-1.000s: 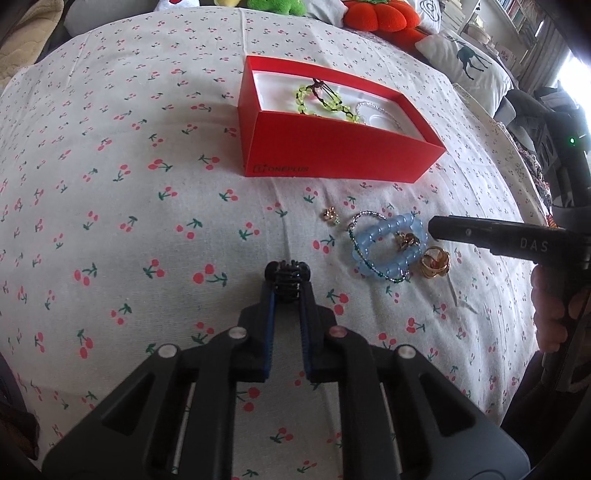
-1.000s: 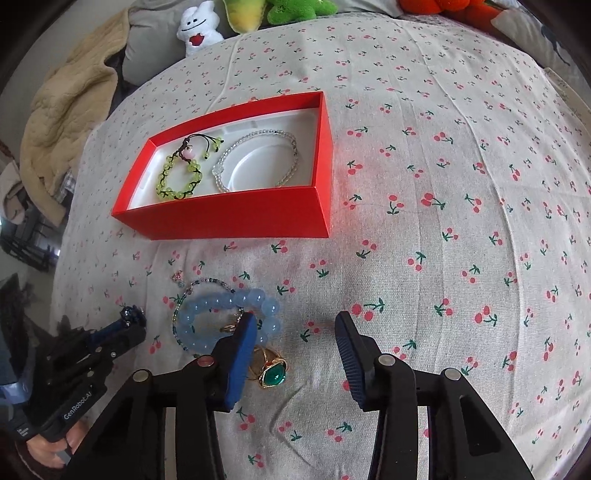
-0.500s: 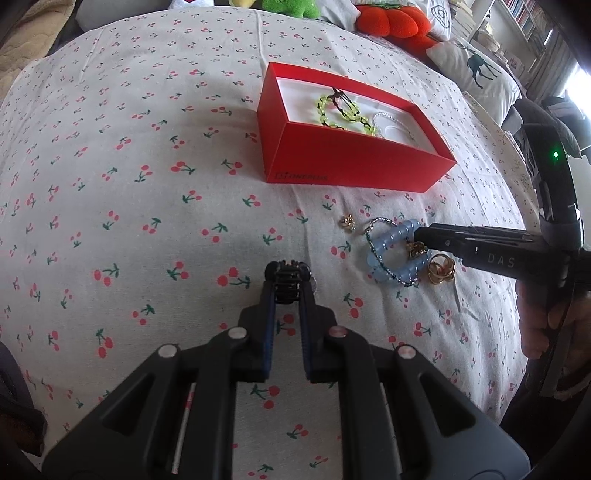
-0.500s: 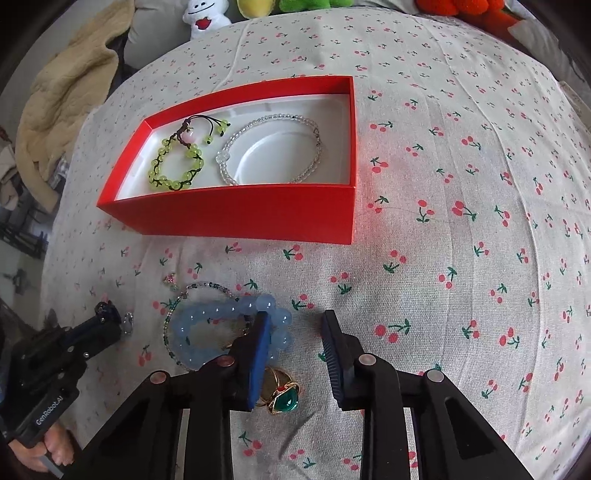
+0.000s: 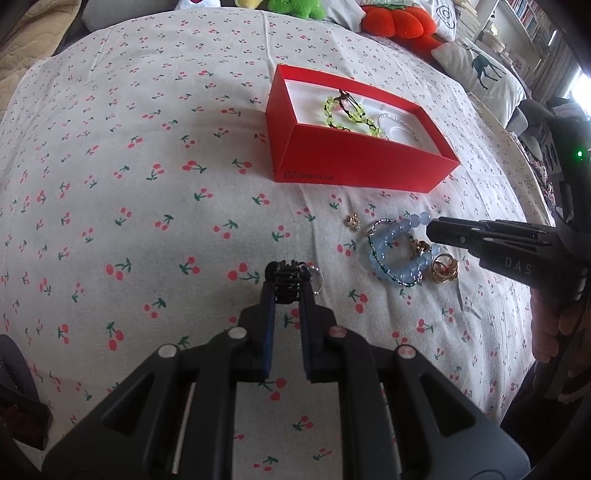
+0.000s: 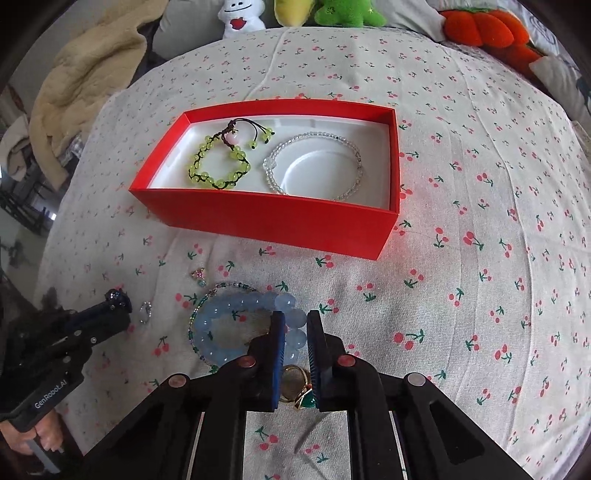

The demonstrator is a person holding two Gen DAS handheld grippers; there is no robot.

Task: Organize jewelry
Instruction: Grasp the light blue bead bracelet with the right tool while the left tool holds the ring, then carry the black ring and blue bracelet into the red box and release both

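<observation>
Bedspread (image 6: 480,184): blue bracelet (image 6: 236,314) between right tongs (image 6: 295,321)

This is a home, most likely a bedroom or living room. The work surface is soft, draped in a cherry-print cloth (image 6: 461,155). Plush toys (image 6: 347,13) line its far edge at twelve o'clock, a cream blanket (image 6: 74,88) is heaped at ten o'clock, and a deer-print pillow (image 5: 480,70) and bookshelves (image 5: 524,18) stand at two o'clock.
</observation>
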